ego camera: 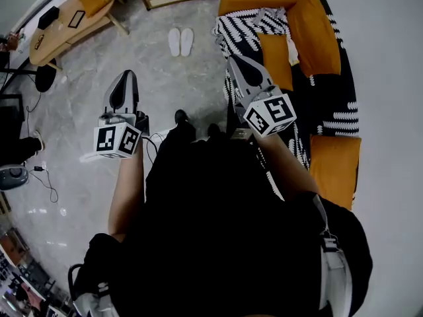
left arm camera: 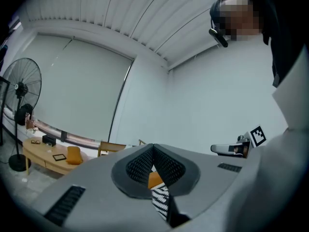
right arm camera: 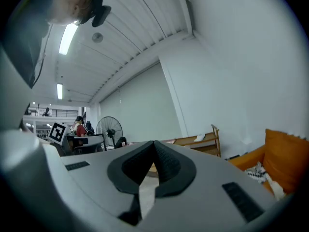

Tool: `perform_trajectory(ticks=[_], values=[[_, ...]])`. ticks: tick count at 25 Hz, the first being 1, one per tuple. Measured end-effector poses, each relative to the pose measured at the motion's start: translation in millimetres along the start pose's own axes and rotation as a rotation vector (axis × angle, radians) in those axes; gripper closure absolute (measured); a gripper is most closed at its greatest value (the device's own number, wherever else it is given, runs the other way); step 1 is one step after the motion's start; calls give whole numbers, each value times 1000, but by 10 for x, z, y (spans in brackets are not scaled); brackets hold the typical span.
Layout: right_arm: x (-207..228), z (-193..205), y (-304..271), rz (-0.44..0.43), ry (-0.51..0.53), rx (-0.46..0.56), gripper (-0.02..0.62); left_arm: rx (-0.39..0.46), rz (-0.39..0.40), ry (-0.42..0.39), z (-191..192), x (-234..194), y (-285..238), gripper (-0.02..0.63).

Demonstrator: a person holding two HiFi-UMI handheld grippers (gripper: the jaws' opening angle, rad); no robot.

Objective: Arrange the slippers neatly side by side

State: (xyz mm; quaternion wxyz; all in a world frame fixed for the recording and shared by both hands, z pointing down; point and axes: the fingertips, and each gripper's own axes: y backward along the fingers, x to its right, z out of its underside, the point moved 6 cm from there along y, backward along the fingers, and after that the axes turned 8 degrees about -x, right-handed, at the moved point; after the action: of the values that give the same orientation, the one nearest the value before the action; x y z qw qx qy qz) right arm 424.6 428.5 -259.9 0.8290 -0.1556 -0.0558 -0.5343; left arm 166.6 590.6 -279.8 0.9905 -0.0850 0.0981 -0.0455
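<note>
Though near sofa, slippers (2) on floor.

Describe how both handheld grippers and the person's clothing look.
The left gripper and right gripper are grey, wedge-shaped shells that taper to two jaws lined with black ribbed pads. Each carries a white cube printed with black square markers. The person wears a black top that leaves the forearms bare.

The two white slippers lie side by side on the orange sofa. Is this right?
No. The slippers lie on the floor, beside the sofa, not on it; the head view shows this. They are white and side by side.
</note>
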Motion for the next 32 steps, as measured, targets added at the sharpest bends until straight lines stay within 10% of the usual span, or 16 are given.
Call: perform_trajectory(ticks=[10,32], values=[[200,397,335,-40,-86,-33,563,-35,-63,-3,160,362,294,591],[-240,403,-98,51,35,-92,563,-120,81,57,430,-32,313,591]])
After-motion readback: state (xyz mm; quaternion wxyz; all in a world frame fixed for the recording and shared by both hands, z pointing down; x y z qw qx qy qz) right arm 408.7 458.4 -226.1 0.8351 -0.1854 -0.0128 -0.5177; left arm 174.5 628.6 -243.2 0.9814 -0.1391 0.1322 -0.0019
